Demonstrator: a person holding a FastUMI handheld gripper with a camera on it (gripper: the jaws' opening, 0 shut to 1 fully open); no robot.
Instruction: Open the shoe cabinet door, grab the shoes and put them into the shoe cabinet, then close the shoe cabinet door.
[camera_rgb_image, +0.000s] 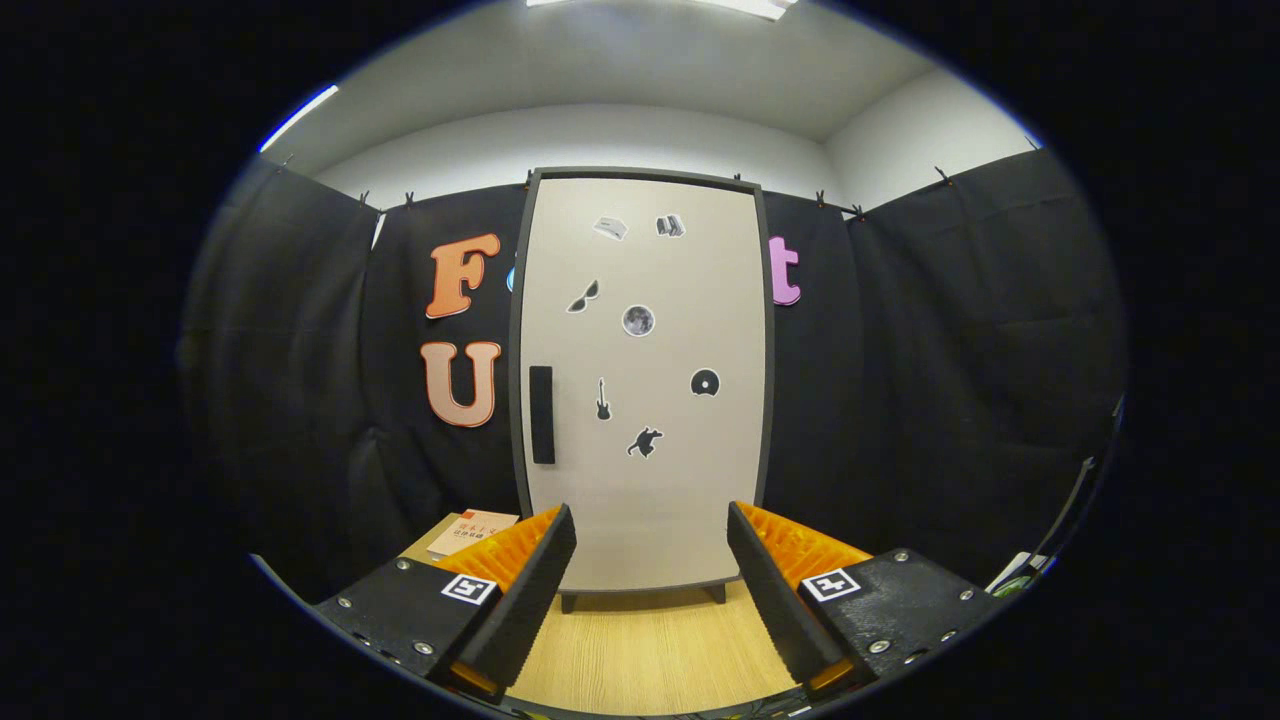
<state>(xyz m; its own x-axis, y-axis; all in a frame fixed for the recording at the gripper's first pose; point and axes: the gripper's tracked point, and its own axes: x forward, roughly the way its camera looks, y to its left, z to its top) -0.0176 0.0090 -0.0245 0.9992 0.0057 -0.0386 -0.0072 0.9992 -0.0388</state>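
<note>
Shoe cabinet (645, 400) stands far ahead of my fingers (651, 570), its flat pale door shut, a slim dark handle (541, 414) on its left; the ridged fingers are wide apart, empty, over the wooden floor (650, 650).

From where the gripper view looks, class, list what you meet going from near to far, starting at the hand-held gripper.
Open hand-held gripper, nothing between its fingers → bare wooden floor → shoe cabinet with its closed door and dark handle → black cloth wall → white room wall.
</note>
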